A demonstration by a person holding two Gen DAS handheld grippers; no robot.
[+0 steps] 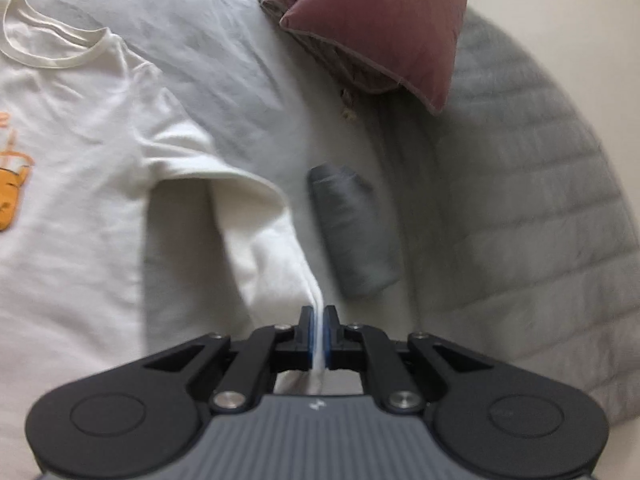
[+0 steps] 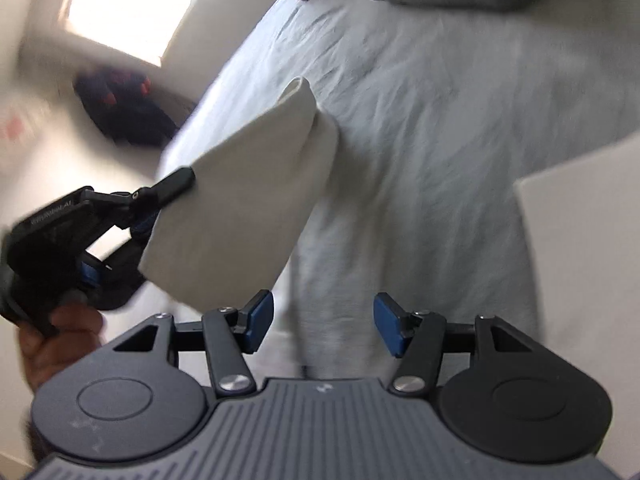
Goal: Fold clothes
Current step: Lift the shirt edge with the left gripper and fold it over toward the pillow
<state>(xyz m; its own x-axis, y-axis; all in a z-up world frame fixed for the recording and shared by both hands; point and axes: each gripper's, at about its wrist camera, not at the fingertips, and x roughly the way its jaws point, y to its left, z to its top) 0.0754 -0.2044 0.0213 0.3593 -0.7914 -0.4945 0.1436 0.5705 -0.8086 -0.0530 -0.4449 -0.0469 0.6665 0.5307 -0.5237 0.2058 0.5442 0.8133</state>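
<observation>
A white T-shirt (image 1: 80,152) with an orange print lies flat on the pale bed sheet (image 1: 224,40). My left gripper (image 1: 319,320) is shut on the end of its sleeve, which is pulled taut and lifted off the bed. In the right wrist view the left gripper (image 2: 160,196) shows from the side at the left, holding up that white sleeve (image 2: 240,208). My right gripper (image 2: 324,320) is open and empty, just below and right of the lifted sleeve, above the sheet (image 2: 420,140).
A mauve cushion (image 1: 384,24) and a grey quilted blanket (image 1: 540,200) lie at the right. A rolled grey garment (image 1: 352,232) lies beside the sleeve. A dark bag (image 2: 124,112) sits on the floor beside the bed. A white fabric edge (image 2: 584,240) is at the right.
</observation>
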